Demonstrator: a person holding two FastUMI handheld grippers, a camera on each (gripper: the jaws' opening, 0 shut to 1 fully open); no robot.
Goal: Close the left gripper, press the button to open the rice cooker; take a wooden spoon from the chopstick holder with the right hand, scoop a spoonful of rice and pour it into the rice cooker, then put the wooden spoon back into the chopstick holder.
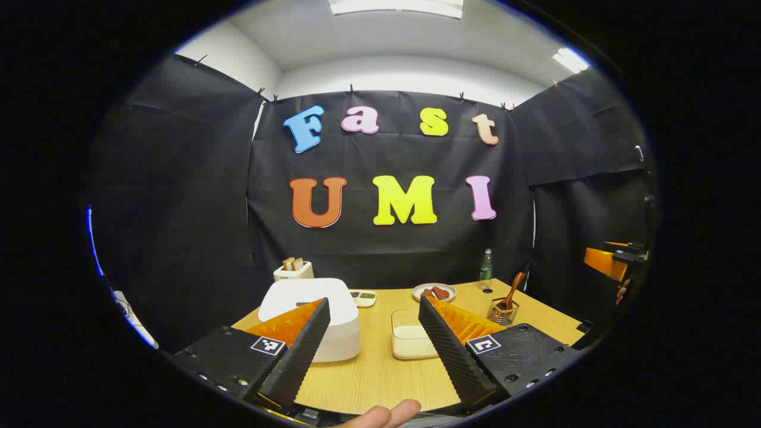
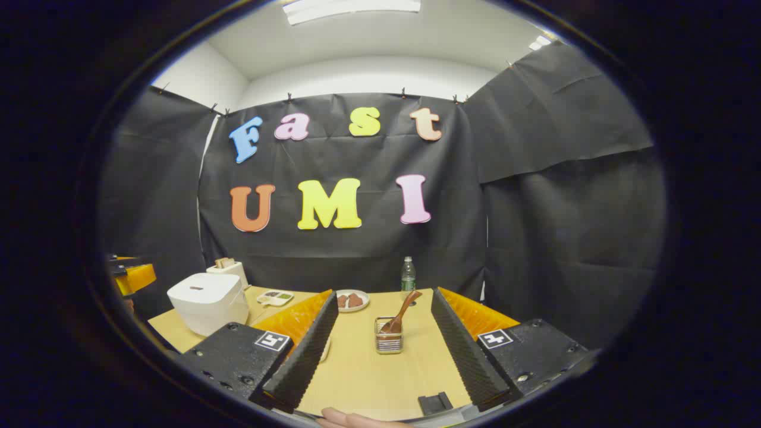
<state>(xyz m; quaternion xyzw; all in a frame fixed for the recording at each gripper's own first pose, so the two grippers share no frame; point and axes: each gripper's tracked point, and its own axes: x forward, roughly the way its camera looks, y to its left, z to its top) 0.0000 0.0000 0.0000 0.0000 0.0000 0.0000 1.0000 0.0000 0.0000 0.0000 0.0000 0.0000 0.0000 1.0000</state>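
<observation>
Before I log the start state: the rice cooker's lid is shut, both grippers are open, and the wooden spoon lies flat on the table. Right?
Not quite. The wooden spoon stands tilted in the chopstick holder, as the right gripper view shows. The rice cooker is shut; the left gripper and right gripper are open.

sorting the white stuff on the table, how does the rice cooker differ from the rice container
The rice cooker is tall, opaque and shut by its lid; the rice container is low, open-topped and holds pale rice. The rice cooker is clearly bulkier than the rice container. Both are whitish with rounded corners, standing apart on the wooden table.
</observation>
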